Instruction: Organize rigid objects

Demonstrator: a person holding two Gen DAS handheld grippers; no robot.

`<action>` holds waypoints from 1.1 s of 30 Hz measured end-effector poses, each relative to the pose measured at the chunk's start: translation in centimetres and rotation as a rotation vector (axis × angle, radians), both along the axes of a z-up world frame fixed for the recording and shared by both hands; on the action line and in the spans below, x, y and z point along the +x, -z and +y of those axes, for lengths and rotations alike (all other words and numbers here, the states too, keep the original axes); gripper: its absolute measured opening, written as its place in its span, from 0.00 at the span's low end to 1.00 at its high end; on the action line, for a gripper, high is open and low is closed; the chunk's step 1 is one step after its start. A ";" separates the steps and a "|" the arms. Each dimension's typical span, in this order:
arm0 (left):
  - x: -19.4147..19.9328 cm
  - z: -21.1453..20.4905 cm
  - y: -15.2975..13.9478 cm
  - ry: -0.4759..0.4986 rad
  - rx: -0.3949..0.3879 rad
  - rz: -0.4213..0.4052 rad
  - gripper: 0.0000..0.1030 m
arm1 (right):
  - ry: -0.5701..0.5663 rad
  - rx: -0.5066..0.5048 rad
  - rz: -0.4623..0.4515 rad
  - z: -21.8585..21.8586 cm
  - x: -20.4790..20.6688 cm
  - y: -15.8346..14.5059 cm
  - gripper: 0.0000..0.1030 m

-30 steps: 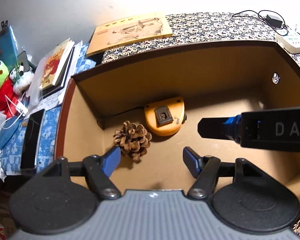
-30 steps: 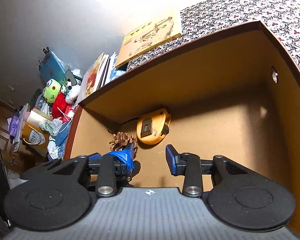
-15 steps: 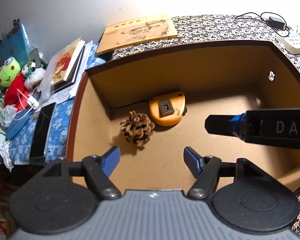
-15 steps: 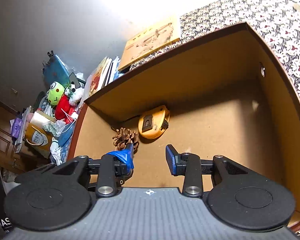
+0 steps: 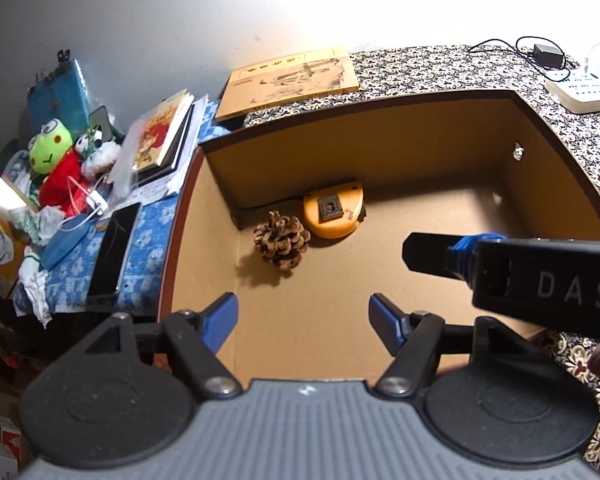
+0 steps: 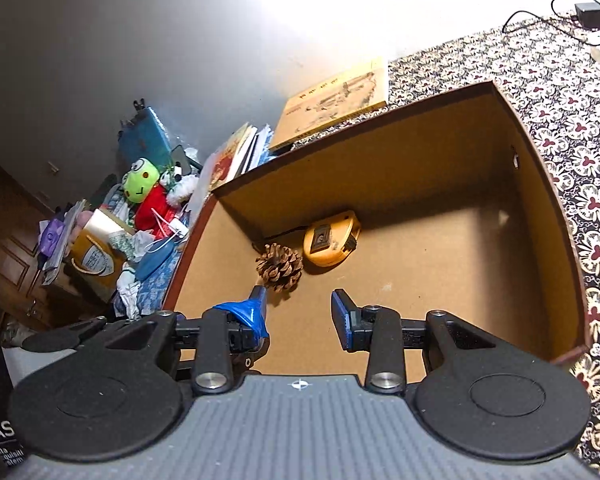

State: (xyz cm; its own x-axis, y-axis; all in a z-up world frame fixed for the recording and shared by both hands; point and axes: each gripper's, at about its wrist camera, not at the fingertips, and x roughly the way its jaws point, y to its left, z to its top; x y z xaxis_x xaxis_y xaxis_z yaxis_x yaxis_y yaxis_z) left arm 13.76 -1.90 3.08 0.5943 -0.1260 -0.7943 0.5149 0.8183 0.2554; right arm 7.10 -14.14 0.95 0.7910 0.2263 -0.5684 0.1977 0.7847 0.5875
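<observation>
Now both grippers are hanging over the brown box point(image 5: 560, 152), and their jaws are standing wide open, holding nothing. Down inside, the pine cone point(image 5: 281, 239) is sitting near the back left corner, right beside the yellow tape measure point(image 5: 334, 213), which is lying against the back wall

A surface covered in black-and-cream floral patterned cloth point(image 6: 572, 92) fills the right of the frame. On it sits an open brown cardboard box point(image 5: 380, 136) at centre, a flat yellow illustrated book point(image 5: 290, 80) just behind the box's upper-left corner, and a white power strip point(image 5: 582, 92) with a black adapter point(image 5: 547, 55) at upper right.
</observation>
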 end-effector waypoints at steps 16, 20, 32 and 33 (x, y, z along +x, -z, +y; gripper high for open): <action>-6.3 1.0 -2.5 -0.077 -0.067 -0.048 0.69 | -0.067 0.023 -0.087 -0.7 -5.1 -1.0 0.19; -7.4 1.5 -2.5 -0.095 -0.090 -0.040 0.69 | -0.085 0.042 -0.112 -1.3 -6.5 -1.1 0.19; -10.2 3.0 1.1 -0.066 -0.183 0.072 0.69 | -0.106 0.044 -0.099 -2.3 -9.6 1.9 0.19; -10.4 3.0 1.5 -0.048 -0.191 0.084 0.69 | -0.107 0.044 -0.089 -2.4 -9.7 2.3 0.18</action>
